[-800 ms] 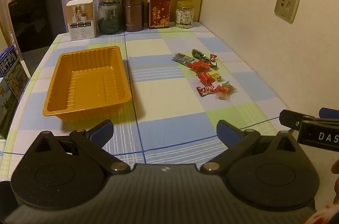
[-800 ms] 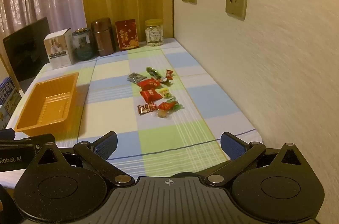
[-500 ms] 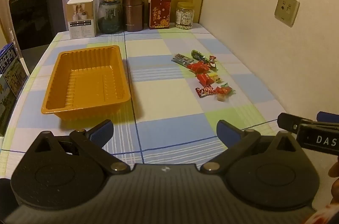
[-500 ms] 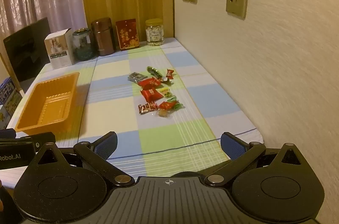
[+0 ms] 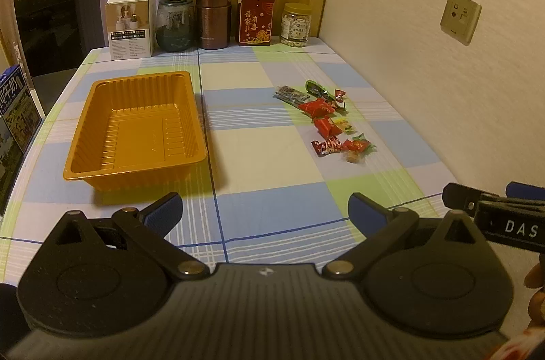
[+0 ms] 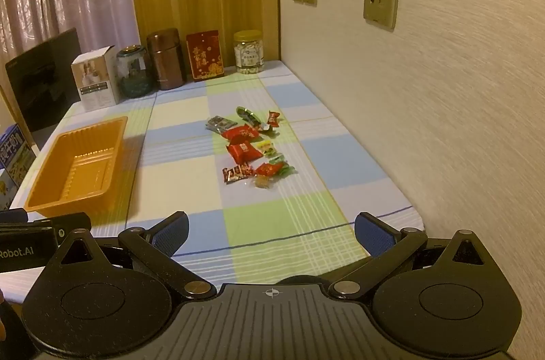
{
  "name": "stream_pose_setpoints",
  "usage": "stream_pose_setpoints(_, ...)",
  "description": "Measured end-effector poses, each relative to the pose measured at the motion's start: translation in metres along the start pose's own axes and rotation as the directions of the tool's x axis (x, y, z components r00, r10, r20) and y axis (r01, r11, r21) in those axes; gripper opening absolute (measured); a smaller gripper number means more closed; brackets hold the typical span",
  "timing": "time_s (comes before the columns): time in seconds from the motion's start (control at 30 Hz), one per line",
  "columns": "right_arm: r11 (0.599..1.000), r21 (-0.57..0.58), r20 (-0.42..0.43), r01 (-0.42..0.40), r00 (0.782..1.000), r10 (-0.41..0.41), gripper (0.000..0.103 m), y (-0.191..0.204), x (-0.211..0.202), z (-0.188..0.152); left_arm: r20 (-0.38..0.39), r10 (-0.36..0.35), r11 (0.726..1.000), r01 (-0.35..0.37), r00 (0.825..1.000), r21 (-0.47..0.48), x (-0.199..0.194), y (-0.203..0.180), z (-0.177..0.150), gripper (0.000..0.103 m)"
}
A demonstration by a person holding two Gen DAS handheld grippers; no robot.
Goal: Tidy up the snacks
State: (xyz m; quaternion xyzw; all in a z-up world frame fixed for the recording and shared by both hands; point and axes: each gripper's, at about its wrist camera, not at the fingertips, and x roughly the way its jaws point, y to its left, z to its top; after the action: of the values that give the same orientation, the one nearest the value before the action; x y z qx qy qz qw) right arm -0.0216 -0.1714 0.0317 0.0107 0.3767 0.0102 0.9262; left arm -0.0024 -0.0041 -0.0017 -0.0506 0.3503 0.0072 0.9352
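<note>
Several wrapped snacks point(image 5: 327, 121) lie in a loose cluster on the checked tablecloth, right of centre; they also show in the right wrist view point(image 6: 252, 149). An empty orange plastic tray point(image 5: 136, 131) sits on the left; it also shows in the right wrist view point(image 6: 78, 169). My left gripper point(image 5: 265, 212) is open and empty above the near table edge, short of the tray and snacks. My right gripper point(image 6: 270, 230) is open and empty, near the front edge, well short of the snacks. Each gripper's side shows in the other's view.
Along the back edge stand a white box point(image 5: 131, 26), a glass jar point(image 5: 173, 26), a brown canister point(image 5: 213, 17), a red packet point(image 5: 255, 16) and a nut jar point(image 5: 295, 24). A wall point(image 5: 442, 70) runs along the right side. A black chair point(image 5: 54, 26) and milk cartons point(image 5: 13, 114) are on the left.
Both grippers have crept slightly forward over the table. Both stay open; nothing on the table has moved.
</note>
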Motion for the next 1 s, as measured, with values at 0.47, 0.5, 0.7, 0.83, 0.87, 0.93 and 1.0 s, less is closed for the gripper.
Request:
stream_pose_setpoints(0.47,1.0,0.001,0.0,0.001,1.0,-0.001,0.103,-0.0012,-0.0004,0.0002,-0.003,-0.006,1.0,0.006,1.0,-0.002,0.001,0.0011,-0.0017,0.103)
stream_pose_setpoints(0.5,1.0,0.001,0.0,0.001,1.0,-0.001,0.103,-0.0012,-0.0003,0.0002,-0.004,-0.006,1.0,0.006,1.0,-0.002,0.0013,0.0006,-0.0017,0.103)
stream_pose_setpoints(0.7,1.0,0.001,0.0,0.002,1.0,-0.002,0.103,-0.0014,0.0013,0.0003,-0.007,-0.012,1.0,0.012,1.0,-0.006,0.0021,-0.0014,-0.0021,0.103)
stream_pose_setpoints(0.83,1.0,0.003,0.0,0.001,1.0,-0.001,0.103,-0.0021,0.003,-0.0012,-0.007,-0.011,1.0,0.011,1.0,-0.007,0.002,-0.0013,-0.0018,0.103)
stream_pose_setpoints(0.87,1.0,0.005,0.0,0.001,1.0,-0.001,0.103,-0.0027,0.0039,-0.0016,-0.007,-0.01,1.0,0.01,1.0,-0.007,0.0021,-0.0022,-0.0023,0.103)
stream_pose_setpoints(0.93,1.0,0.005,0.0,0.001,1.0,-0.001,0.103,-0.0028,0.0038,-0.0016,-0.007,-0.013,1.0,0.013,1.0,-0.007,0.002,-0.0007,-0.0017,0.103)
stream_pose_setpoints(1.0,1.0,0.005,0.0,0.001,1.0,-0.001,0.103,-0.003,0.0041,-0.0017,-0.007,-0.012,1.0,0.012,1.0,-0.007,0.0017,-0.0013,-0.0018,0.103)
